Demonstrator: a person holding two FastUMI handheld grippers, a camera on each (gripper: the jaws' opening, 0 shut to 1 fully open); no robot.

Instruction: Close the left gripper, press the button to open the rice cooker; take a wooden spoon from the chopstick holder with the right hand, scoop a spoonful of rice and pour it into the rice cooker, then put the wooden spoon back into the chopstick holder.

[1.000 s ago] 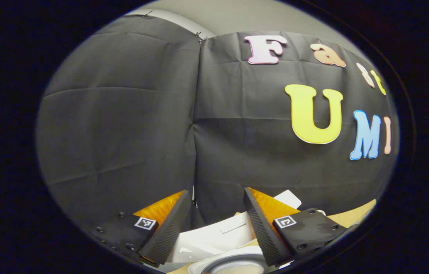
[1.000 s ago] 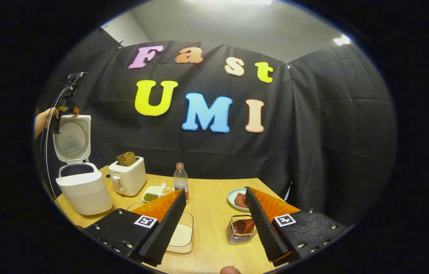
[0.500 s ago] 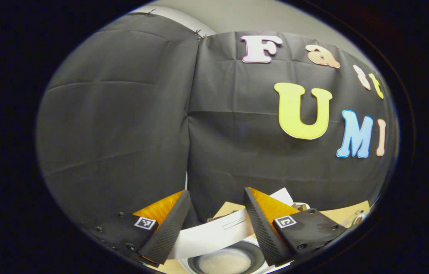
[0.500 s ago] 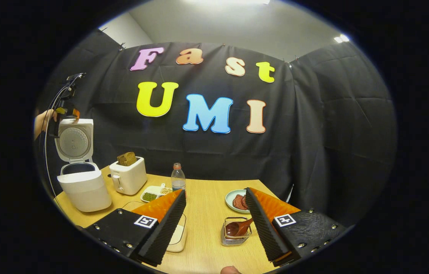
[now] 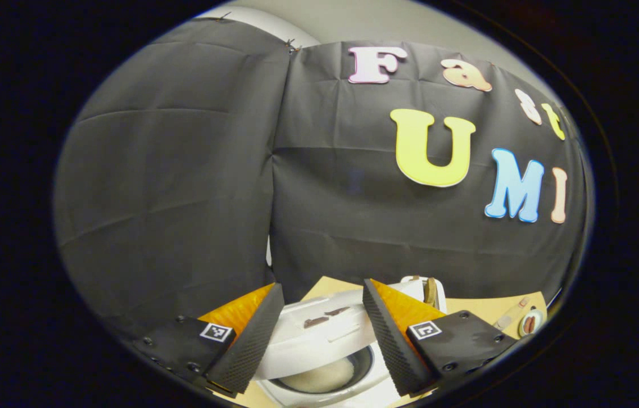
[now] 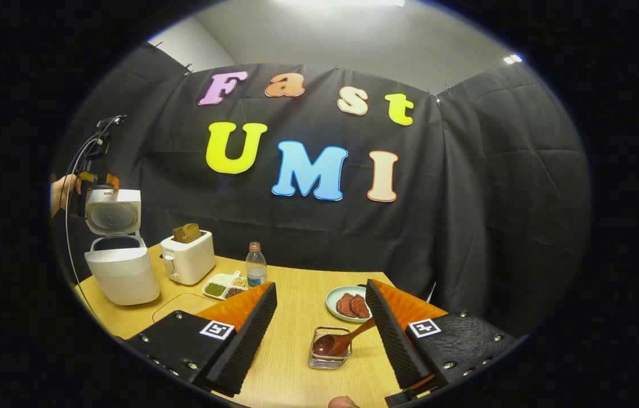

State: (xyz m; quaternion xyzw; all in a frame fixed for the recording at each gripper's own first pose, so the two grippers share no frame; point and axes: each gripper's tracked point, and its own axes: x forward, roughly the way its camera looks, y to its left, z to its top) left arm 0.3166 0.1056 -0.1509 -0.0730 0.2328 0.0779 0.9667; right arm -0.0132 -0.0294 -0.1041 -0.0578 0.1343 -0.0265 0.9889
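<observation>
My left gripper (image 5: 319, 328) had tipped the rice cooker (image 6: 121, 266) lid downward over the last second; both my grippers hung open and empty, the right gripper (image 6: 319, 334) above the wooden spoon (image 6: 342, 341), back in its chopstick holder (image 6: 328, 358)

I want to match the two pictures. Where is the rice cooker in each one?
Left gripper view: the rice cooker sits at the bottom middle, between the fingers, lid up, pot seen from above.
Right gripper view: the rice cooker stands far left on the table's back corner, lid up, beside the toaster.
Shared landmark: the toaster, at the cooker's right in the left gripper view too.
</observation>
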